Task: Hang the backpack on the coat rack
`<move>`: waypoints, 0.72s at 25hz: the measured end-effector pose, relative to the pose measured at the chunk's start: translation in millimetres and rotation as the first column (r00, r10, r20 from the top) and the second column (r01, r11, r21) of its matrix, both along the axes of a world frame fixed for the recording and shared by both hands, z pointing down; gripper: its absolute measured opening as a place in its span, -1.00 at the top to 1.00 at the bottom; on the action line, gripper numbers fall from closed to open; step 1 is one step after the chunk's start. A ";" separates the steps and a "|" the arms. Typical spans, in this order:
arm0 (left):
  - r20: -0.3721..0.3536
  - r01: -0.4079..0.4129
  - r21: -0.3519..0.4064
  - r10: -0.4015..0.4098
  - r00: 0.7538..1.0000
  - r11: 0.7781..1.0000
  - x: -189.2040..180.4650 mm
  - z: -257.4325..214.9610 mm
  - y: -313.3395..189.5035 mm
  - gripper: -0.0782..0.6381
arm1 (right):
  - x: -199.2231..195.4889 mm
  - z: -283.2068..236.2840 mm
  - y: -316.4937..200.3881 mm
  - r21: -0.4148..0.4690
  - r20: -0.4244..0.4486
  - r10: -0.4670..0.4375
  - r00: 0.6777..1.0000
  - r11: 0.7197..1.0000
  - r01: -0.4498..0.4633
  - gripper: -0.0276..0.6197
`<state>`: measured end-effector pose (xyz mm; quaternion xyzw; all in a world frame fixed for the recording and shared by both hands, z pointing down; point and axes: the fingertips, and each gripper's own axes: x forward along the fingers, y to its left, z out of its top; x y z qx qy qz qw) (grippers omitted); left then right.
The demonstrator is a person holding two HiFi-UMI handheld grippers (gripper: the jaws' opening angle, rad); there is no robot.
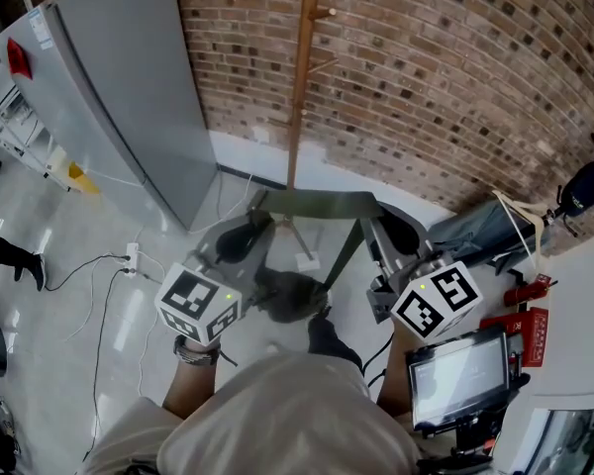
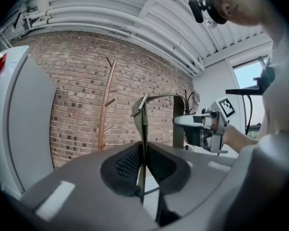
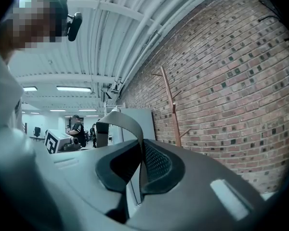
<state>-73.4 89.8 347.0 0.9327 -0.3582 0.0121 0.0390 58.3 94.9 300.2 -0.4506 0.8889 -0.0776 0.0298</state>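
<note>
Here, strap (image 1: pixel 317 204) in both hand-held grippers (image 1: pixel 249 228) (image 1: pixel 384 231)

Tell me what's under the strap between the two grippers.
The dark backpack hangs under the strap, above the pale floor. The strap covers a low stretch of the coat rack; the backpack hides the floor beneath it.

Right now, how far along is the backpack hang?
Done: pickup. Both the left gripper and right gripper are shut on the strap, stretched between them, with the backpack dangling below. In hand: held up facing the coat rack. Left: loop the strap over a peg; none holds it yet.
</note>
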 end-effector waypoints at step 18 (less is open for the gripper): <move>0.001 0.078 0.005 -0.078 0.997 0.997 29.3 -2.4 -102.2 0.74 | 12.9 0.2 -117.4 0.007 0.041 -0.147 0.988 0.989 0.147 0.89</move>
